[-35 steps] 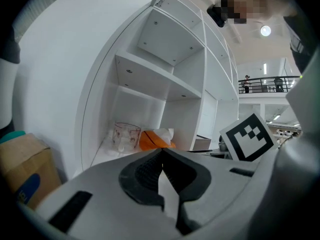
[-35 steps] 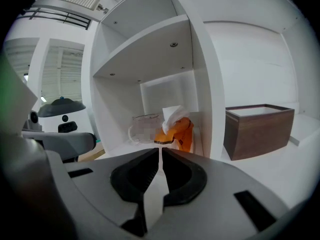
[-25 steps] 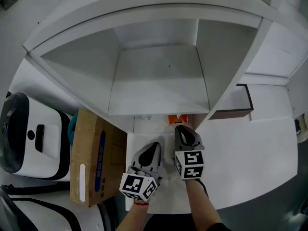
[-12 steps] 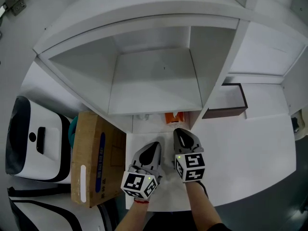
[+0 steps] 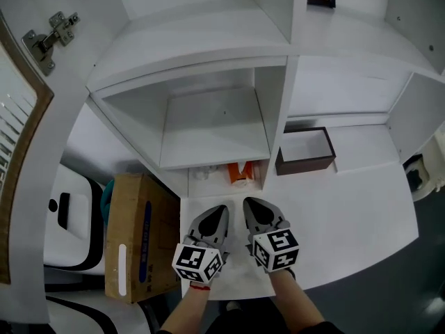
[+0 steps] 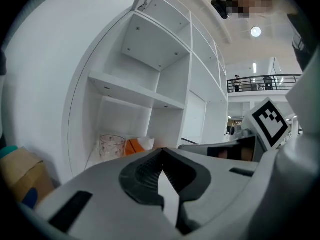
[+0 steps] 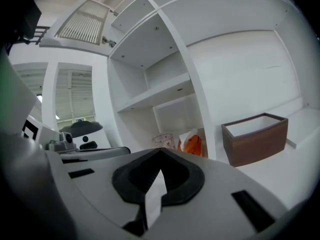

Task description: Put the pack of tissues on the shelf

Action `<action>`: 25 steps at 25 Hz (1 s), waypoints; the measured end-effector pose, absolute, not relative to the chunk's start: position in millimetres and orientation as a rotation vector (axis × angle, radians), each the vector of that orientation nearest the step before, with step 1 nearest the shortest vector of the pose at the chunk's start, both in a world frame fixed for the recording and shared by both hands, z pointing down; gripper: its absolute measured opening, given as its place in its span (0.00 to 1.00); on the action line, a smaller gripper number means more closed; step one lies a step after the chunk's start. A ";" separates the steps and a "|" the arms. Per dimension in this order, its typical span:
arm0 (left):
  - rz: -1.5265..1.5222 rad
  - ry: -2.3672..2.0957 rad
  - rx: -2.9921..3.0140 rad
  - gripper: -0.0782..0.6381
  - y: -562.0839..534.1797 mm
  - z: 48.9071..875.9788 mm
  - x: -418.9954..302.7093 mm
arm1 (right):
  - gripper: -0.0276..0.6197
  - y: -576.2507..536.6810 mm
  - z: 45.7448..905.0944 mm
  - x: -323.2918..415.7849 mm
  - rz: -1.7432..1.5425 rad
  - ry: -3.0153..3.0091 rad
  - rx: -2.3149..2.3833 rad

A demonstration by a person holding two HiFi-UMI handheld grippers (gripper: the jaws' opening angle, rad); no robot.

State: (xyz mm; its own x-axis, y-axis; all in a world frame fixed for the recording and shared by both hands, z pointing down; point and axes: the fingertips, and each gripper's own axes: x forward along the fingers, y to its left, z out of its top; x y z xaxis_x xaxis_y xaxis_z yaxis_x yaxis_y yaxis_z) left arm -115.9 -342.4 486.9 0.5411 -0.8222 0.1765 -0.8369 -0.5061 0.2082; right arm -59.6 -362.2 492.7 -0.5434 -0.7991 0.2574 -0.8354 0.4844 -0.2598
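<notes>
The pack of tissues, orange and white, stands on the white counter under the lowest shelf board, next to a clear glass. It also shows in the left gripper view as the pack and in the right gripper view as the pack. My left gripper and right gripper sit side by side just in front of it, apart from it. The left gripper is shut and empty. The right gripper is closing its jaws fully together, with nothing between them.
An open shelf compartment lies above the pack. A brown open box stands on the counter to the right. A cardboard box and a white appliance are at the left. A door hinge shows at the upper left.
The head view has tilted up, bringing upper shelves and a door hinge into sight. Both grippers stay side by side before the pack, slightly farther back from it.
</notes>
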 end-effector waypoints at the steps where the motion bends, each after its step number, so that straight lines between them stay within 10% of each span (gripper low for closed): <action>1: 0.071 -1.377 2.516 0.12 -339.5 482.3 -115.1 | 0.05 -355.4 485.6 -60.5 0.554 -2.639 1.434; 25: -0.040 -1.374 2.556 0.12 -235.7 397.6 -129.8 | 0.05 -215.8 377.8 -83.8 0.365 -2.769 1.276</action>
State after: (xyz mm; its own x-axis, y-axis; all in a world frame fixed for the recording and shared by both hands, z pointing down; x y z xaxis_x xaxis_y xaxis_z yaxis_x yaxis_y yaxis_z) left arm -129.8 -235.7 397.6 0.5580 -0.8251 0.0882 -0.8186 -0.5299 0.2218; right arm -83.8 -215.8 377.8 -0.6527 -0.7400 0.1625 -0.7568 0.6269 -0.1850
